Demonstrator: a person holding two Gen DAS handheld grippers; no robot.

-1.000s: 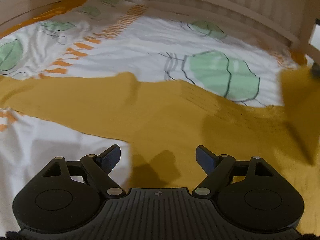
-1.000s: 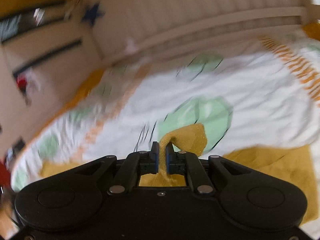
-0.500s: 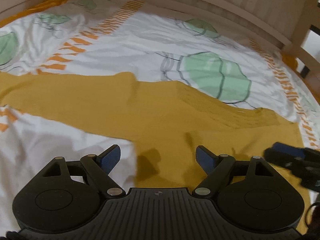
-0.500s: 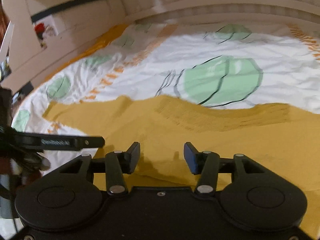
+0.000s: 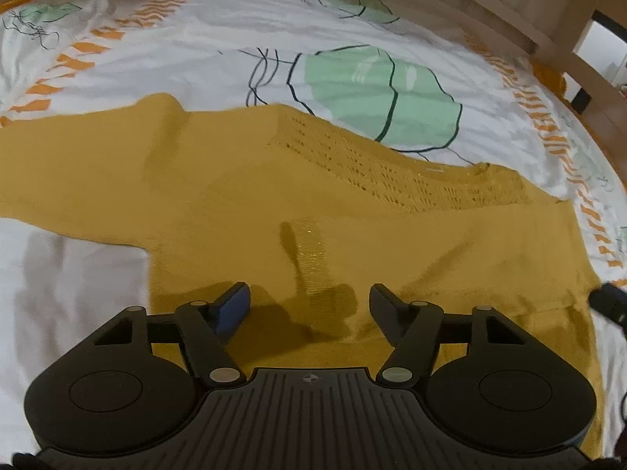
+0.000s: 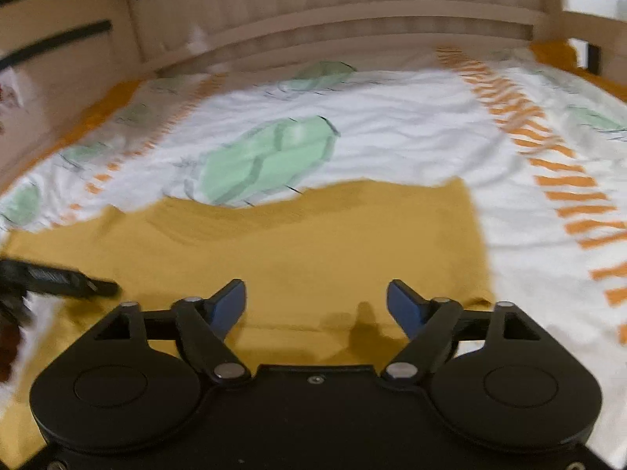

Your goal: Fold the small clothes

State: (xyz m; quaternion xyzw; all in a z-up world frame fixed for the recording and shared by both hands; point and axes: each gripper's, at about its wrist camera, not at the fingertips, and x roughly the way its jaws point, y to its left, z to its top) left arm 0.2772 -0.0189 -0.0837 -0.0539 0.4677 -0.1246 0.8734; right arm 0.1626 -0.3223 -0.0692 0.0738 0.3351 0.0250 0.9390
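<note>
So there's a mustard-yellow knit sweater [image 5: 243, 203] lying flat on a bed sheet [image 5: 219, 51], which is white with green leaf prints and orange dashed stripes. One sleeve runs off toward the left in the left wrist view, and there's an openwork lacy band [image 5: 392, 172] across the far edge near the big green leaf [image 5: 376, 94]. In the right wrist view the sweater's right edge looks straight and folded over, with bare sheet just beside it.

The left gripper [image 5: 309, 297] hangs low over the sweater's near part, jaws spread but closing in right now, with nothing pinched between them, just fabric lying underneath. The right gripper [image 6: 315, 299] is also over the sweater, near its lower right corner, jaws opening wide and nothing caught in them. Its blue pads are clear of the cloth as far as I can tell.

Each gripper peeks into the other's view at the edge. A pale wooden bed frame [image 6: 352, 11] wraps around the far side. The right wrist view is a bit blurry.
</note>
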